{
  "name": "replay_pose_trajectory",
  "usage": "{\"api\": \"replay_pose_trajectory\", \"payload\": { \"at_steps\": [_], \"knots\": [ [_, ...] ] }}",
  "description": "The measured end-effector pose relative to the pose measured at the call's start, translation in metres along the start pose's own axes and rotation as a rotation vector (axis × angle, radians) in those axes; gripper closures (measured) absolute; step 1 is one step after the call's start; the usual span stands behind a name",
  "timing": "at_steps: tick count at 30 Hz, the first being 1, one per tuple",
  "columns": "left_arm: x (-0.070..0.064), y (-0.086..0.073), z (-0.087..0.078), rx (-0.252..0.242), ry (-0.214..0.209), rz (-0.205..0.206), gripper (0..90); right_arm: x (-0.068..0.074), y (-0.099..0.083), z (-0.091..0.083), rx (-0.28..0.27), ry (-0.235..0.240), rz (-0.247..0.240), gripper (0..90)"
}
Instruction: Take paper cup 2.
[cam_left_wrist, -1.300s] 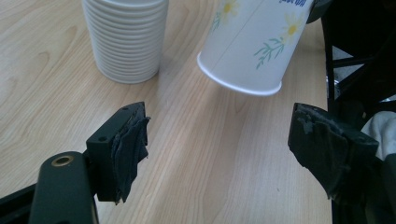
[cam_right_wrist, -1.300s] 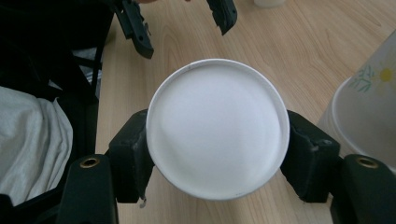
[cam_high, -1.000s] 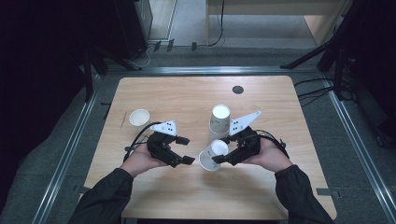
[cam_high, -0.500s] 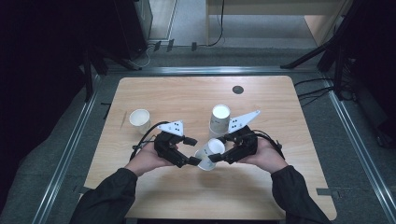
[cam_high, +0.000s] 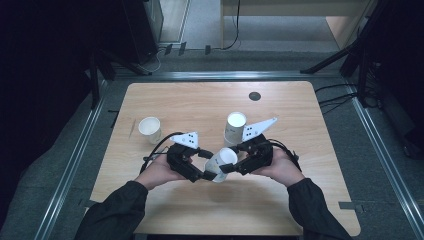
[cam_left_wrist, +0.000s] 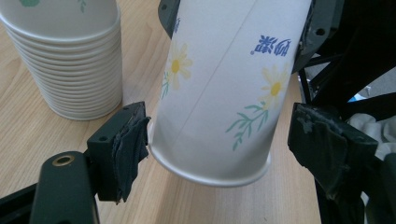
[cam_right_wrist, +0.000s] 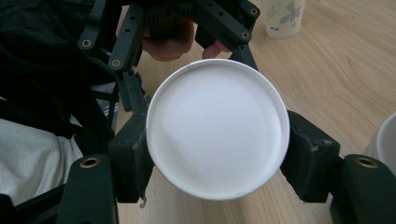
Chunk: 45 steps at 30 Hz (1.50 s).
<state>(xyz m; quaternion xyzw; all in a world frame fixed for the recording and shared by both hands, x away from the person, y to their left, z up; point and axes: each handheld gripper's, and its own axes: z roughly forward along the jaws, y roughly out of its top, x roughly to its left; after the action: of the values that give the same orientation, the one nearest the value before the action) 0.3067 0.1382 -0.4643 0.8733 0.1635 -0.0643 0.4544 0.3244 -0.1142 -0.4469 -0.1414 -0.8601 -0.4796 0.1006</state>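
Here, two grippers meet over the table (cam_high: 300, 210): the right gripper (cam_high: 226, 168) clamps one daisy-printed paper cup (cam_high: 220, 163) near its rim; the left gripper (cam_high: 206, 165), jaws spread, brackets its base. One cup stack (cam_high: 234, 128) and one single cup (cam_high: 150, 129) stand apart.

A stack of paper cups (cam_high: 235, 128) stands upright on the wooden table (cam_high: 300, 107), a little right of the middle, and its nested rims (cam_left_wrist: 70, 70) show close up in the left gripper view. A single paper cup (cam_high: 150, 129) stands alone well off to the left, with a thin stick (cam_high: 132, 128) lying just beside it. A dark round disc (cam_high: 254, 96) sits near the far edge.
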Motion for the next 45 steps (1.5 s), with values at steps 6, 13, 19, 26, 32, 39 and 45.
{"api": "replay_pose_trajectory", "payload": {
  "at_steps": [6, 13, 19, 26, 32, 39, 45],
  "knots": [
    [-0.0012, 0.0000, 0.0022, -0.003, -0.002, 0.009, 20.6, 0.0015, 0.0020, 0.0022, -0.008, 0.005, 0.001, 34.2],
    [-0.0034, -0.0001, 0.0035, -0.008, 0.000, 0.032, 22.3, 0.0023, 0.0048, 0.0038, -0.039, 0.034, 0.017, 34.4],
    [-0.0039, -0.0001, 0.0030, -0.009, 0.004, 0.045, 24.1, 0.0018, 0.0052, 0.0056, -0.034, 0.039, 0.026, 34.4],
    [-0.0054, -0.0008, 0.0023, -0.008, 0.006, 0.070, 26.1, 0.0017, 0.0052, 0.0071, -0.031, 0.047, 0.039, 34.6],
    [-0.0057, -0.0011, 0.0019, -0.005, 0.005, 0.070, 28.1, 0.0012, 0.0052, 0.0079, -0.026, 0.051, 0.041, 34.6],
    [-0.0058, -0.0009, 0.0010, -0.012, 0.002, 0.071, 28.6, 0.0020, 0.0055, 0.0063, -0.027, 0.050, 0.036, 34.1],
    [-0.0048, -0.0011, -0.0011, -0.014, 0.005, 0.062, 28.6, 0.0017, 0.0057, 0.0040, -0.044, 0.044, 0.028, 28.5]
  ]
}}
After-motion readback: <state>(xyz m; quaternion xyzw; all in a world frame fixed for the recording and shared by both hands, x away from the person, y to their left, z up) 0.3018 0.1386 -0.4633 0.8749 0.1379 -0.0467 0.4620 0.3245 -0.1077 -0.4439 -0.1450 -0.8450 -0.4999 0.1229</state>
